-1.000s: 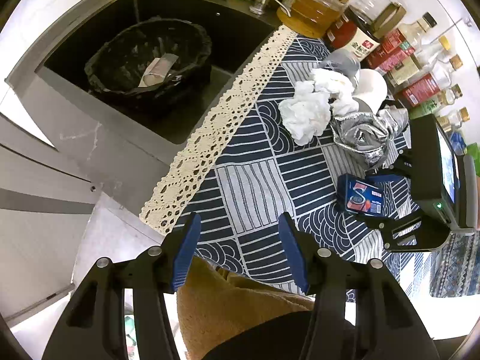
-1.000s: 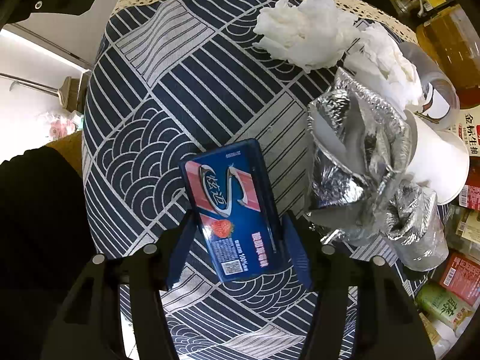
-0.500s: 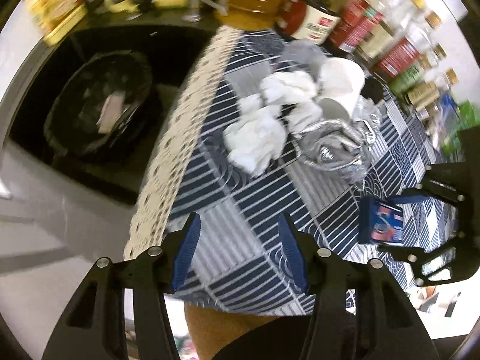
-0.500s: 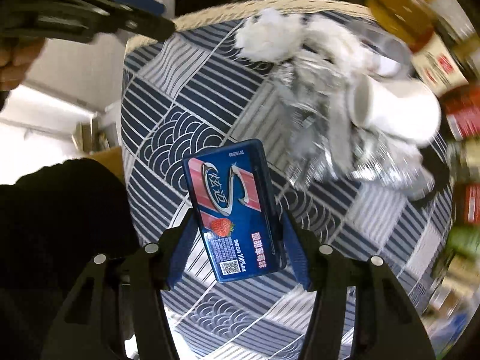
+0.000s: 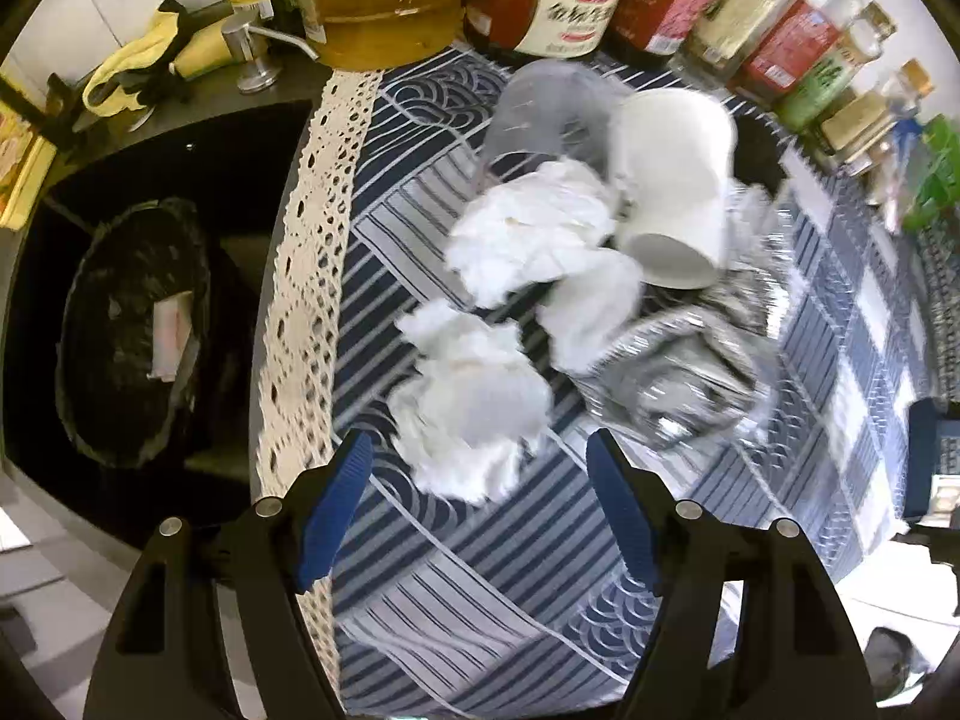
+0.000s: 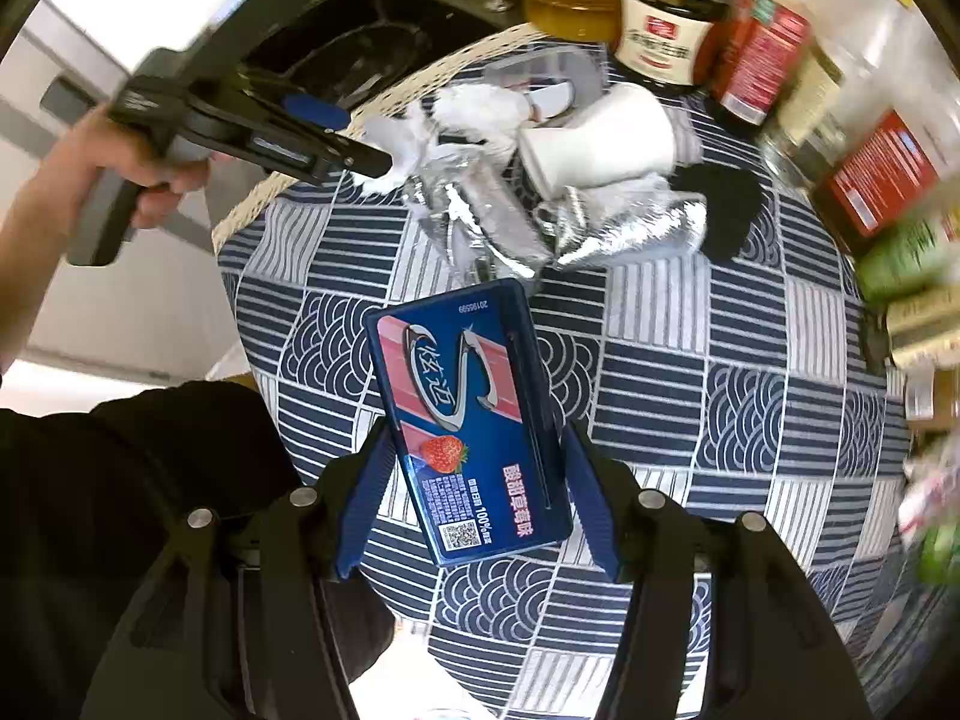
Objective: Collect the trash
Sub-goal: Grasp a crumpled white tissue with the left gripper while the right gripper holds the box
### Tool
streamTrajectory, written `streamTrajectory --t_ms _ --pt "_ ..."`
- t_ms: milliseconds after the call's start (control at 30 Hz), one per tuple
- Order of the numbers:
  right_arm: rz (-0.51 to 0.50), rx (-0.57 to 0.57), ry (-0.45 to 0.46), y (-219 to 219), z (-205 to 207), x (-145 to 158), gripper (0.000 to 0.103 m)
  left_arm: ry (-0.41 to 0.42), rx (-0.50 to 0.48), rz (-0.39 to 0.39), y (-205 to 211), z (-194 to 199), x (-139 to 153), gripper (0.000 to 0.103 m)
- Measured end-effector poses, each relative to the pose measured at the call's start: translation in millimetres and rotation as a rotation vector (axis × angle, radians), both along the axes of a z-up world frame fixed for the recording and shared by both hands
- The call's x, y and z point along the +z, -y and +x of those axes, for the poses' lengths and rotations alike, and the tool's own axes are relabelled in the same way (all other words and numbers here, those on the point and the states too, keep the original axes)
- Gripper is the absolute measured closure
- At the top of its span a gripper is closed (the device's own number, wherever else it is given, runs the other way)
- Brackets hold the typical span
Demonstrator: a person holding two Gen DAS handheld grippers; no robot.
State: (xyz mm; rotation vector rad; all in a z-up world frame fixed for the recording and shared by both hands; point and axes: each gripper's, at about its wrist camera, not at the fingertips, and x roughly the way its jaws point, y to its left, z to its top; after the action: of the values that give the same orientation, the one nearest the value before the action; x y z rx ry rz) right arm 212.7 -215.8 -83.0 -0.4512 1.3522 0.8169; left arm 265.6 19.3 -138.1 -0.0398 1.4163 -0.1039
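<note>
The right gripper [image 6: 474, 504] grips the box [image 6: 465, 420]; the left gripper [image 5: 480, 504] gapes near tissues [image 5: 474, 408]. The bin [image 5: 129, 330] holds perhaps one scrap.

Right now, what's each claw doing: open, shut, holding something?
Left claw: open, empty, just short of a crumpled white tissue.
Right claw: shut on a blue gum pack.

I count three crumpled white tissue wads [image 5: 474, 414] mid-frame in my left view, one white paper cup [image 5: 672, 180] on its side, one clear plastic cup [image 5: 540, 114] above it, and one blue gum box [image 6: 468, 426] low in my right view. One black-lined bin [image 5: 132, 330] sits at left. The crushed foil [image 5: 678, 378] is too blurred to count.
</note>
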Motion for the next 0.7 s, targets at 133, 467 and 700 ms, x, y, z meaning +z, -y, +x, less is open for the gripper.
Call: streamTrajectory --t_ms 133,467,700 --pt "0.014 -0.054 -0.002 2.7 1.6 2.1 0.046 -0.024 -0.013 -0.009 -2.8 9.7 -12.8 0.039" --pt "0.026 -0.117 -0.006 -9.9 4.0 3.8 0.046 -0.054 -0.107 -0.086 3.1 16.3 -26.1 0.059" --pt "0.007 -0.115 -0.001 -32.8 6.2 7.8 0.046 -0.044 -0.114 -0.154 -18.0 4.6 -21.0 0.065"
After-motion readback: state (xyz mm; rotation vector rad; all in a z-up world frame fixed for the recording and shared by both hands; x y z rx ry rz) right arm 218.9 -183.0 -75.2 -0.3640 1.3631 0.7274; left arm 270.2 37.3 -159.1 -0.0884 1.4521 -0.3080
